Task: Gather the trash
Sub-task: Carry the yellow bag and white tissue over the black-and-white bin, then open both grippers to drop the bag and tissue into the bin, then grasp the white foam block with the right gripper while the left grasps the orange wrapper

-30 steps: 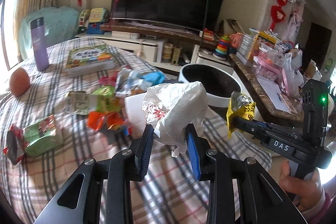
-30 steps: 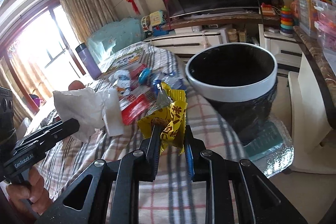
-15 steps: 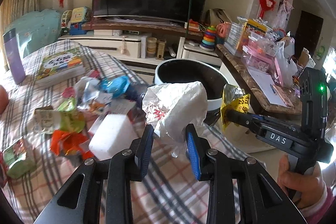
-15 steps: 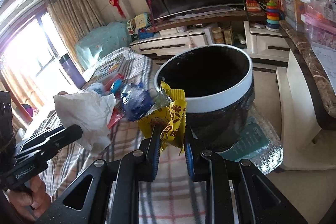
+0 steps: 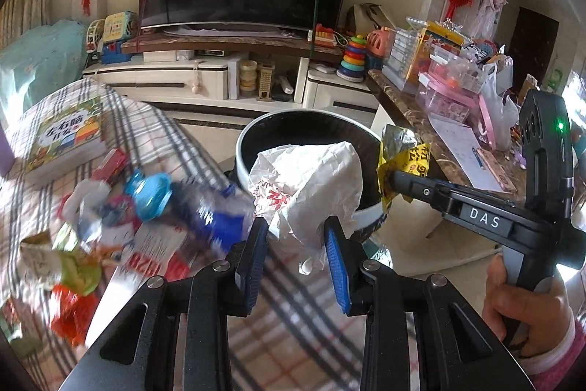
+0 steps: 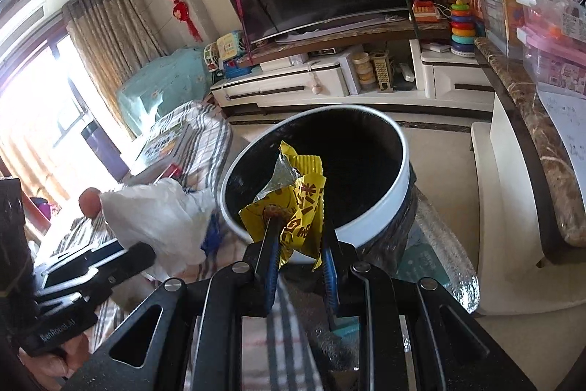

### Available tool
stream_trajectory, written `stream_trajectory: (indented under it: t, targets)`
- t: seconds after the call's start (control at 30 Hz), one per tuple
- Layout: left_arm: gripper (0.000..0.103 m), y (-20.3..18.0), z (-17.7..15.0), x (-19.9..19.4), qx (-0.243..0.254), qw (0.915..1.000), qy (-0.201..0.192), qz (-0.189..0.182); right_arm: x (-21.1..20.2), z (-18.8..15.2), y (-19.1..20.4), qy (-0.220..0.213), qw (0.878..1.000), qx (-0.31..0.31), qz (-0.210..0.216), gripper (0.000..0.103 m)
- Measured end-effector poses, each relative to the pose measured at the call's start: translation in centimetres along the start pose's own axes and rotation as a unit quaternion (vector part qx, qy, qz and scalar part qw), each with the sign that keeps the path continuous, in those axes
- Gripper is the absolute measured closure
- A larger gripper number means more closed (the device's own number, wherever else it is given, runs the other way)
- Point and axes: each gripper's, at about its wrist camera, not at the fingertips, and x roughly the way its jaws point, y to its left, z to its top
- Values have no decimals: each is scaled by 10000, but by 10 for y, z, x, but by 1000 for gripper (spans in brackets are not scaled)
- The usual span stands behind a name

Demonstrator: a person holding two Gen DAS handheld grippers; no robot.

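Right, the crumpled white paper wrapper (image 5: 311, 182) sits clamped in my left tongs (image 5: 298, 251), in front of the near rim of the white-rimmed black bin (image 5: 243, 149). At about three o'clock from it in the left wrist view, my right tongs (image 5: 390, 185) are pinched tight on a yellow snack wrapper (image 6: 293, 211), over the bin's near edge. Out at nine o'clock, loose trash (image 5: 110, 218) is scattered on the plaid-covered table (image 5: 285, 336), with a picture book (image 5: 66, 138) beyond at ten.
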Motion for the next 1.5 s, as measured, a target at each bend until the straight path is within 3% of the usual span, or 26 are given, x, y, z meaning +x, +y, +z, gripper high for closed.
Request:
stream_trajectory:
  t: [0.3,0.47,0.5,0.53,0.6,0.7,0.8,0.97,1.13,1.5]
  targets:
    - [72,-5,30,43,-59,9999,116,-41,24,27,-16,142,9999,-24,-23,81]
    - [67,-7,41,68,-109,9995,286,22,34,36,-20,217,9997,-94,-50,77]
    - [64,-7,42,72,-128,9994,322,55,36,37,-22,230,9997,-88,-53,73]
    - [61,-6,43,74,-156,9993,338,45,38,39,-24,253,9996,-72,-70,62]
    - [53,-5,42,75,-224,9991,345,51,40,40,-28,287,9995,-32,-85,58]
    - [50,-3,39,71,-283,9991,297,37,38,42,-32,275,9996,32,-95,49]
    - [44,-2,33,63,-317,9991,266,28,34,41,-32,223,9997,70,-98,48]
    - [44,-10,20,45,-226,9995,196,-41,25,34,-31,157,9997,200,-33,36]
    - [39,-17,3,25,-157,9996,142,-177,16,24,-30,88,9993,351,-1,14]
    - [38,-5,-40,-27,-224,9994,158,-189,-4,-7,-24,135,9981,594,33,13]
